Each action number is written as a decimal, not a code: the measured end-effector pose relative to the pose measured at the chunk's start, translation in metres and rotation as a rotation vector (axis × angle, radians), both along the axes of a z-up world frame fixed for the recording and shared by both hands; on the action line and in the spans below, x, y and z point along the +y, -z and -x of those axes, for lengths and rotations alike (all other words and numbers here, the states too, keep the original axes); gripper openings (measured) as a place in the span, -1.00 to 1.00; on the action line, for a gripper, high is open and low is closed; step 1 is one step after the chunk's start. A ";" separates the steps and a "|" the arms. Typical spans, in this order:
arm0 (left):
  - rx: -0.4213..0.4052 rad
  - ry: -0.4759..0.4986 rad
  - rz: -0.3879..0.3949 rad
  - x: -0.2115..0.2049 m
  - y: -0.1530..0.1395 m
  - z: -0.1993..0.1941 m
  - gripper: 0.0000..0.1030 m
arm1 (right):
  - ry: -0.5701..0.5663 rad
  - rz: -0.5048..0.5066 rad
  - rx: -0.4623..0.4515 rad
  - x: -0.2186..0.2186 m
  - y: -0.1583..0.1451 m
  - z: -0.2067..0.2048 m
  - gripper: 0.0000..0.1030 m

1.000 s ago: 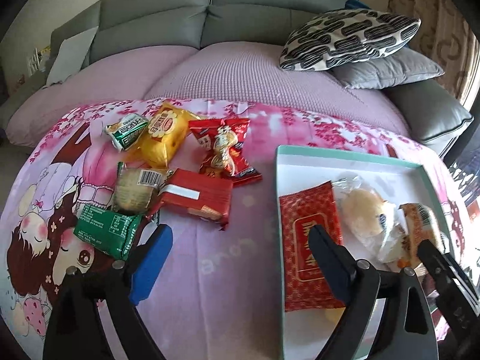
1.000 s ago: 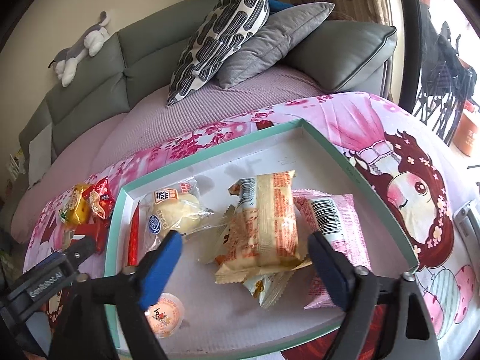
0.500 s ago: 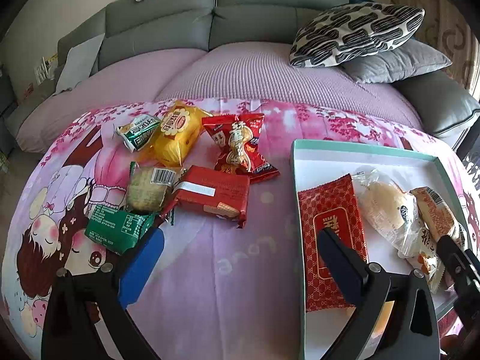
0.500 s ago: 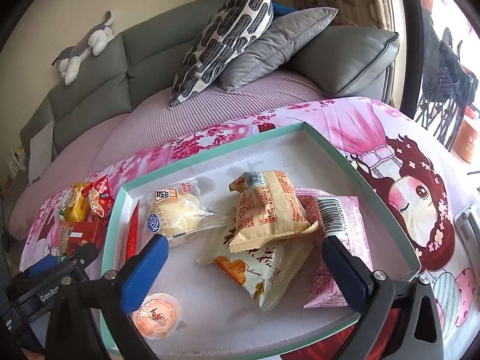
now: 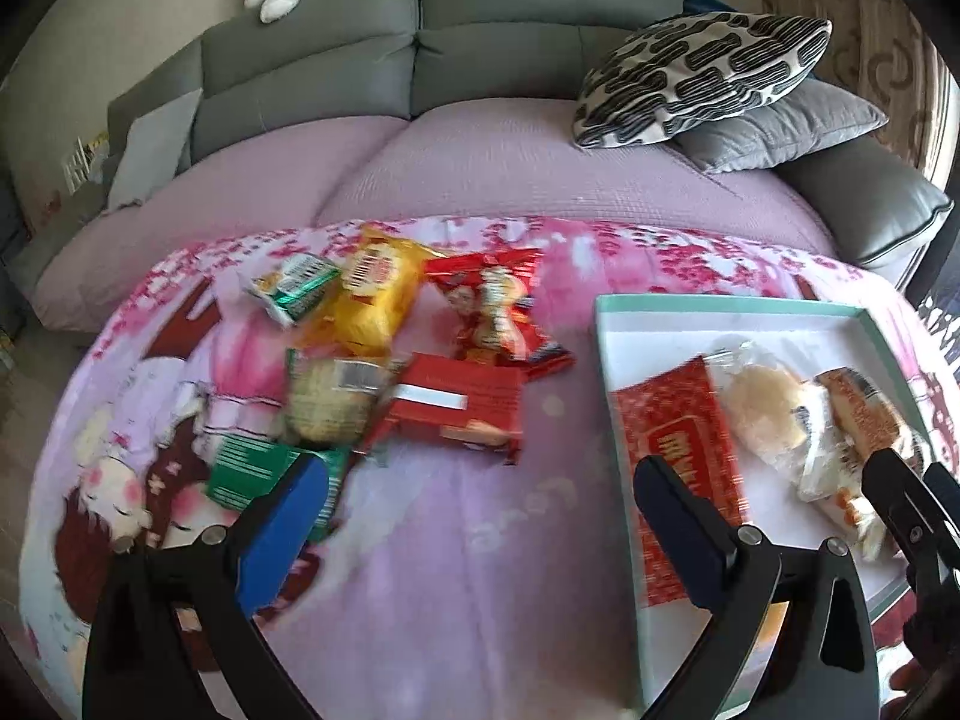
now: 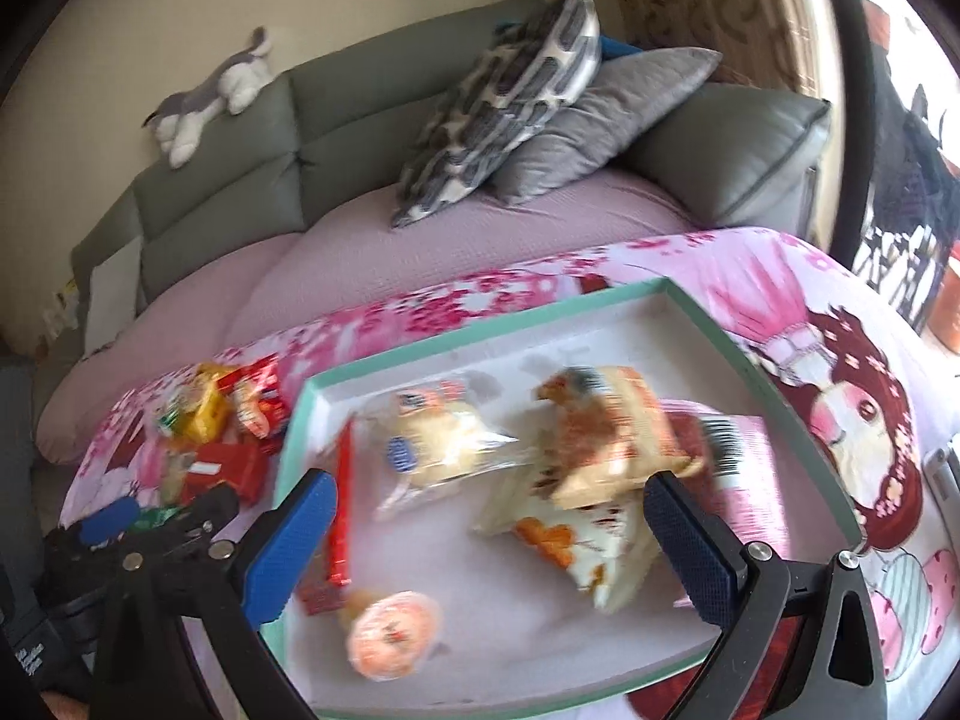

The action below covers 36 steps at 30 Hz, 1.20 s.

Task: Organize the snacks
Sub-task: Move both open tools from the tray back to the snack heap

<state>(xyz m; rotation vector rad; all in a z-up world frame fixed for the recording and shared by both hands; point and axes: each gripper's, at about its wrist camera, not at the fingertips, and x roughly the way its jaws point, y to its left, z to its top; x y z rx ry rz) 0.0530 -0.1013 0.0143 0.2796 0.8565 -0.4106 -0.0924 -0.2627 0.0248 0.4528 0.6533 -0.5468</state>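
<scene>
Loose snack packets [image 5: 384,360] heaped far left on the table [image 5: 480,540], others already in the tray [image 6: 780,384] at right. Likely light, crinkly, slippery, crushable; best pinched at a sealed edge. Left claw [image 5: 474,516] and right claw [image 6: 486,540] both spread wide, nothing held.

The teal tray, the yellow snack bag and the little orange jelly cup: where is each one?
teal tray [image 6: 774,384]: right wrist view, on its far right rim.
yellow snack bag [image 5: 375,294]: left wrist view, middle of the bag.
orange jelly cup [image 6: 393,633]: right wrist view, on its lid.
</scene>
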 end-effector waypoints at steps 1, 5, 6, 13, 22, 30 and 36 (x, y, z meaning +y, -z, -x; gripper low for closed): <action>-0.012 -0.014 -0.015 0.006 -0.001 -0.003 0.97 | -0.012 -0.002 0.001 0.004 0.000 -0.003 1.00; -0.020 -0.088 -0.016 0.032 -0.003 -0.017 0.97 | -0.067 -0.008 0.003 0.021 -0.001 -0.014 1.00; -0.017 -0.112 -0.002 0.041 -0.004 -0.021 0.97 | -0.077 -0.004 0.003 0.025 -0.001 -0.017 1.00; -0.049 -0.249 0.007 0.090 -0.009 -0.038 0.97 | -0.167 -0.023 0.004 0.055 0.004 -0.038 1.00; -0.004 -0.339 0.033 0.136 -0.004 -0.051 0.97 | -0.271 -0.012 0.014 0.096 0.011 -0.063 1.00; 0.043 -0.387 0.080 0.174 0.005 -0.064 0.97 | -0.328 -0.011 0.038 0.125 0.020 -0.089 1.00; 0.098 -0.378 0.168 0.182 0.014 -0.079 0.97 | -0.362 0.015 0.058 0.142 0.025 -0.101 1.00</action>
